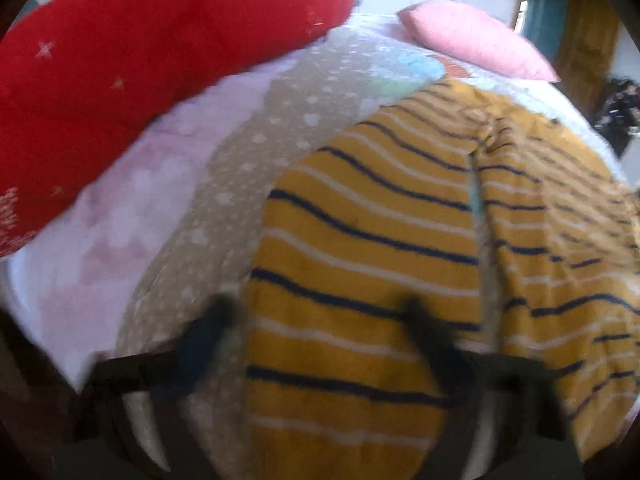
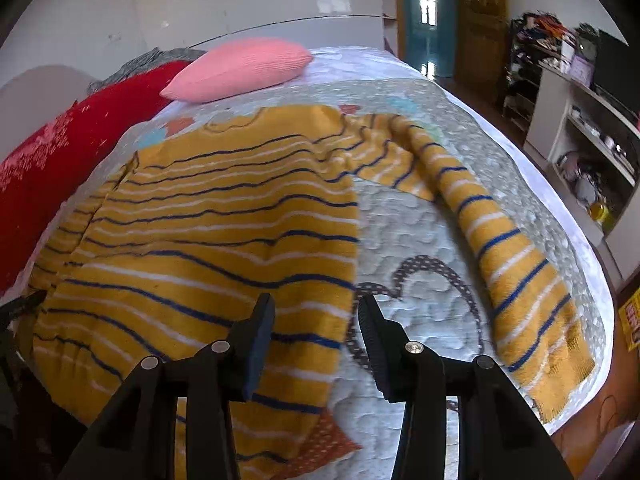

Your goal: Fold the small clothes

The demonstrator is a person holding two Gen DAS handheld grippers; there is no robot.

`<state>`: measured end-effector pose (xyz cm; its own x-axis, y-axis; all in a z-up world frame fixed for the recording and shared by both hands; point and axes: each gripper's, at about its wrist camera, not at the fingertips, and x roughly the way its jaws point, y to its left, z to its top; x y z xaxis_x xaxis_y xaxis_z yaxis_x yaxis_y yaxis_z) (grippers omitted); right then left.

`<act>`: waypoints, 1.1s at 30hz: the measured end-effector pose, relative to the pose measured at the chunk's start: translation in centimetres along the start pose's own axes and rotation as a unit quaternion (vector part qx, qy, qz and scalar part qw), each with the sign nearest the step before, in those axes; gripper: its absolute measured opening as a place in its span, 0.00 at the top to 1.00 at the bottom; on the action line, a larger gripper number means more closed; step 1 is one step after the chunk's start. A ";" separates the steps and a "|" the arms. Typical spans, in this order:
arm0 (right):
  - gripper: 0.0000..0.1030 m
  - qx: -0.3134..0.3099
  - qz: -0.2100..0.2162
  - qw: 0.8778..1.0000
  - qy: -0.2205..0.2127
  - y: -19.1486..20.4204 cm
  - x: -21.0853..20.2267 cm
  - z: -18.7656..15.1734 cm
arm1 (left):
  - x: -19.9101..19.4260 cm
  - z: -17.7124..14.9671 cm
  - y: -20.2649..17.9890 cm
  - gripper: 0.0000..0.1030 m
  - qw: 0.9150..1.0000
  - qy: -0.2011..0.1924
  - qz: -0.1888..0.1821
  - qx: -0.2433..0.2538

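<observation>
A small mustard-yellow sweater (image 2: 224, 236) with navy and white stripes lies flat on the quilted bedspread (image 2: 412, 232). Its right sleeve (image 2: 508, 264) stretches out toward the bed's right edge. My right gripper (image 2: 316, 312) is open and empty, hovering over the sweater's lower right hem edge. In the left wrist view the sweater (image 1: 360, 248) fills the middle. My left gripper (image 1: 320, 312) is open and blurred, its fingers straddling the sweater's left side near the hem. The left sleeve (image 1: 560, 220) lies folded across the body.
A red blanket (image 1: 120, 60) with white snowflakes is piled along the bed's left side. A pink pillow (image 2: 240, 68) lies at the head. Shelves with clutter (image 2: 580, 120) stand to the right of the bed, with a wooden door (image 2: 480, 20) beyond.
</observation>
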<state>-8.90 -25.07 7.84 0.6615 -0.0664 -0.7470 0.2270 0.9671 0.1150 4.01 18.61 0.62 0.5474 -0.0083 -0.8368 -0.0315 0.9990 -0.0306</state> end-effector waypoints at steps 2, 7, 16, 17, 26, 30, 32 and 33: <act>0.54 -0.010 -0.002 1.000 0.002 0.8 0.0 0.1 | -0.3 1.2 1.1 0.94 1.000 -0.001 0.015 -0.002; 0.54 -0.007 0.001 1.000 0.001 1.6 0.1 0.3 | -1.3 4.8 6.3 0.93 0.985 -0.051 0.158 -0.055; 0.44 0.020 0.007 1.000 0.012 -0.7 -0.2 -0.9 | -7.1 -0.4 2.6 0.41 0.993 -0.088 -0.055 -0.057; 0.44 0.031 0.018 0.999 0.016 -1.3 -0.2 -1.2 | -7.1 -1.7 1.0 0.39 0.992 -0.077 -0.089 -0.050; 0.40 0.072 0.096 0.991 0.051 -2.1 0.6 -4.6 | -4.3 -6.4 -9.5 0.29 0.982 -0.011 -0.187 -0.006; 0.57 0.058 0.110 0.991 0.044 -0.8 1.3 -4.7 | -3.9 -6.2 -11.3 0.89 0.985 0.017 -0.170 0.008; 0.89 0.055 0.142 0.987 0.059 -0.4 1.7 -4.3 | -4.3 -6.1 -10.8 0.89 0.984 0.026 -0.174 -0.008; 0.90 0.060 0.157 0.984 0.062 -0.5 1.4 -4.3 | -4.9 -6.1 -10.4 0.89 0.985 0.029 -0.167 -0.010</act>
<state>-11.13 -24.60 3.90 0.6223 0.2678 -0.7356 0.1137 0.8988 0.4234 -3.46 8.02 1.69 0.4810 -0.3401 -0.8081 0.1256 0.9389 -0.3204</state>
